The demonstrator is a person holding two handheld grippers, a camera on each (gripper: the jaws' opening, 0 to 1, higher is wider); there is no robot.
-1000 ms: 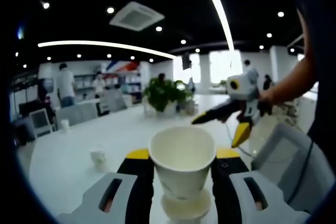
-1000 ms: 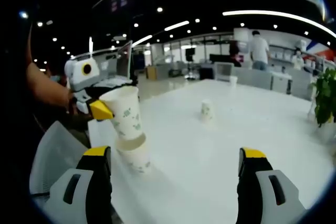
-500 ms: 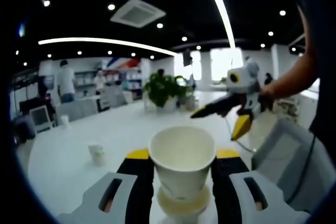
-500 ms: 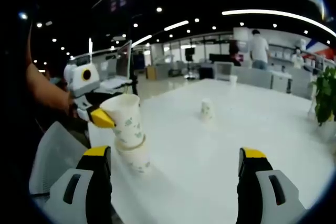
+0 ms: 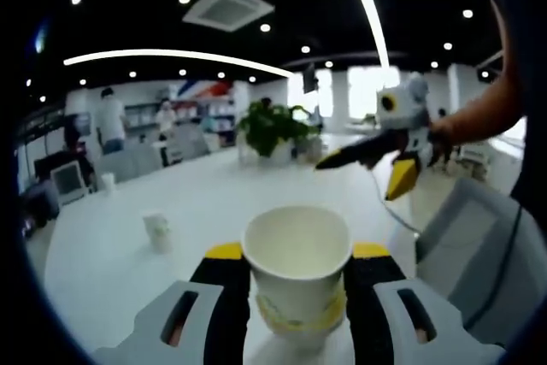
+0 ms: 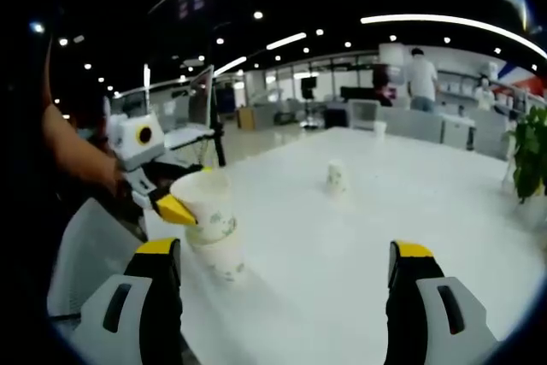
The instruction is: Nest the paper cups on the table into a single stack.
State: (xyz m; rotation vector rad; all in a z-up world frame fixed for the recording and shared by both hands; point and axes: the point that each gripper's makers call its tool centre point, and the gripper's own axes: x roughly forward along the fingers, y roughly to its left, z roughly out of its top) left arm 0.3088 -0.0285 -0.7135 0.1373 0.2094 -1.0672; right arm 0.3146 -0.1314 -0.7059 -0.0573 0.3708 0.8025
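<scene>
My left gripper (image 5: 297,267) is shut on a white paper cup (image 5: 297,254), its mouth open toward the camera. That cup sits pushed down into a second paper cup (image 6: 224,261) standing on the white table (image 6: 342,245). In the right gripper view the left gripper (image 6: 175,204) holds the upper cup (image 6: 205,207) near the table's left edge. A third, small paper cup (image 5: 157,232) (image 6: 336,178) stands alone farther out on the table. My right gripper (image 6: 291,275) is open, empty and apart from the cups; it also hangs in the air, open (image 5: 376,164), in the left gripper view.
A potted green plant (image 5: 272,128) stands at the far end of the table, its leaves (image 6: 532,156) at the right edge. Another cup (image 6: 379,130) stands far back. Grey chairs (image 5: 470,237) sit beside the table. People stand in the background.
The left gripper has lowered its cup, which now sits deep inside the cup on the table. The right gripper has stayed open and nearly still.
</scene>
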